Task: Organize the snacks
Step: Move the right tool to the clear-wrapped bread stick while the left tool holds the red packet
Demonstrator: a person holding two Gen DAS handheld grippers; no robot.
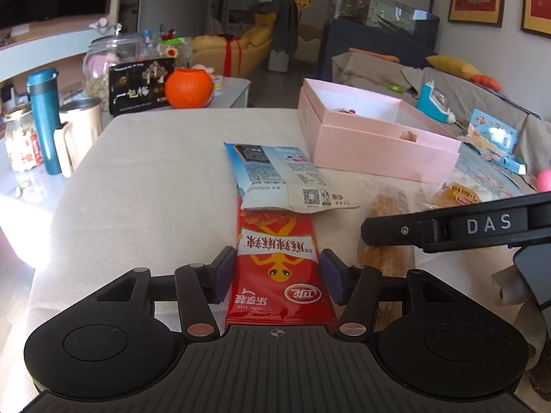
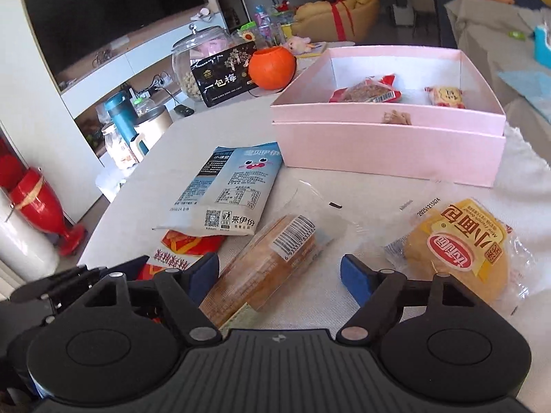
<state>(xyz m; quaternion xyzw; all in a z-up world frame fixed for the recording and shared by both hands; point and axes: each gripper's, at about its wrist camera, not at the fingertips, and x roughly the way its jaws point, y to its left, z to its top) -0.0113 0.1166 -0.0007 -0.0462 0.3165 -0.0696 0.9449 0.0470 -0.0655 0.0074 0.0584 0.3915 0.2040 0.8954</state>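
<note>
Red snack pack point(image 1: 279, 268) between left tool point(image 1: 277, 275) pads | box point(image 2: 389, 144) contents: right view only

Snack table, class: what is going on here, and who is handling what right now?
A person is sorting snacks with two handheld grippers. The left gripper straddles the red snack packet, fingers open at its sides. The right gripper hovers open over the wrapped bread slice. The blue-white packet and round yellow bun lie loose; the pink box already holds several snacks.
</note>
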